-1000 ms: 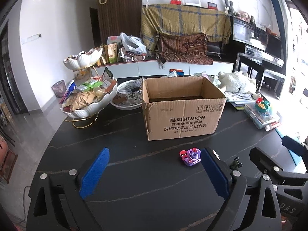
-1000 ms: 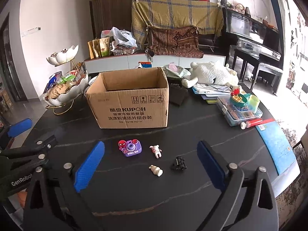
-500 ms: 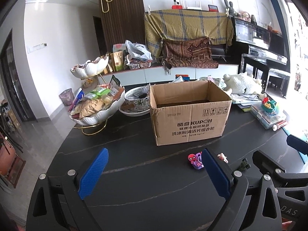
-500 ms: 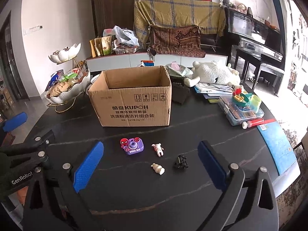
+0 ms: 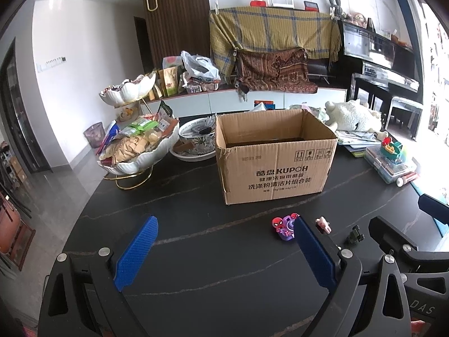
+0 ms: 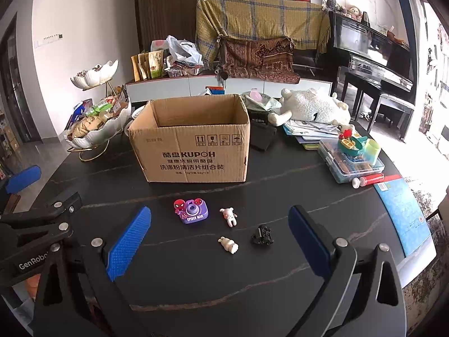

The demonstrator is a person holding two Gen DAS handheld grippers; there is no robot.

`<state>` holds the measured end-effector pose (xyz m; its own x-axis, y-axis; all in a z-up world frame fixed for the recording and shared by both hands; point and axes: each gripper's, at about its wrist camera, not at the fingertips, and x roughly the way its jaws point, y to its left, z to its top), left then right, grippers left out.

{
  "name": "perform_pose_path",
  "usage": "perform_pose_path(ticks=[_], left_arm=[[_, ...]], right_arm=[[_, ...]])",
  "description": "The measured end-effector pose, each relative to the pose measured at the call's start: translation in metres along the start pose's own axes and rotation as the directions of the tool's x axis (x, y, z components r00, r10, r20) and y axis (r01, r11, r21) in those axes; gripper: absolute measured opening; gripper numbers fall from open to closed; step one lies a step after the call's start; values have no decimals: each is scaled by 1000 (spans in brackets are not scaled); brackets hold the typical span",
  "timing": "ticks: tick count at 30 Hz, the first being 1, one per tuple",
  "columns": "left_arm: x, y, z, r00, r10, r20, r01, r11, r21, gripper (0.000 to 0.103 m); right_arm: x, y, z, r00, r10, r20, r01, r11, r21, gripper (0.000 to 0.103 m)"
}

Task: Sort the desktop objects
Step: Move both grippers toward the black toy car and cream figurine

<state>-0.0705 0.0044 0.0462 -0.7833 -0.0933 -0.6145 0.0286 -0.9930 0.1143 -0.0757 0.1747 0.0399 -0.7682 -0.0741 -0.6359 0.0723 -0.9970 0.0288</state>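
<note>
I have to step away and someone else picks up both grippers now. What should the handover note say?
Left gripper: open, empty, above the table.
Right gripper: open, empty, facing the toys.
Cardboard box: open; inside not fully visible.
In front of it on the black table: Spider-Man toy camera, pink-eared figure, cream figure, small black toy.
Done: nothing visibly sorted.
Left: probably all four toys into the box.
</note>
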Motion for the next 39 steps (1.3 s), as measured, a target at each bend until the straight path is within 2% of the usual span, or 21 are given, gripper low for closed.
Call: perform_pose_path(ticks=[7, 11, 22, 27, 39], left_arm=[[1, -4, -2, 1000, -12, 12, 12, 1000, 4, 96], [7, -2, -1, 997, -63, -40, 62, 998, -13, 96], [9, -4, -7, 998, -34, -47, 33, 999, -29, 96], [13, -3, -8, 995, -56, -81, 52, 997, -51, 97], [23, -8, -14, 990, -55, -128, 52, 998, -27, 97]], right_arm=[[3, -6, -3, 1000, 11, -10, -11, 1000, 17, 97], [4, -10, -4, 1000, 21, -9, -21, 999, 27, 98], [11, -12, -7, 1000, 20, -24, -19, 999, 32, 100], [11, -13, -8, 1000, 19, -23, -18, 999, 34, 100], [15, -16, -9, 999, 18, -31, -16, 999, 48, 100]])
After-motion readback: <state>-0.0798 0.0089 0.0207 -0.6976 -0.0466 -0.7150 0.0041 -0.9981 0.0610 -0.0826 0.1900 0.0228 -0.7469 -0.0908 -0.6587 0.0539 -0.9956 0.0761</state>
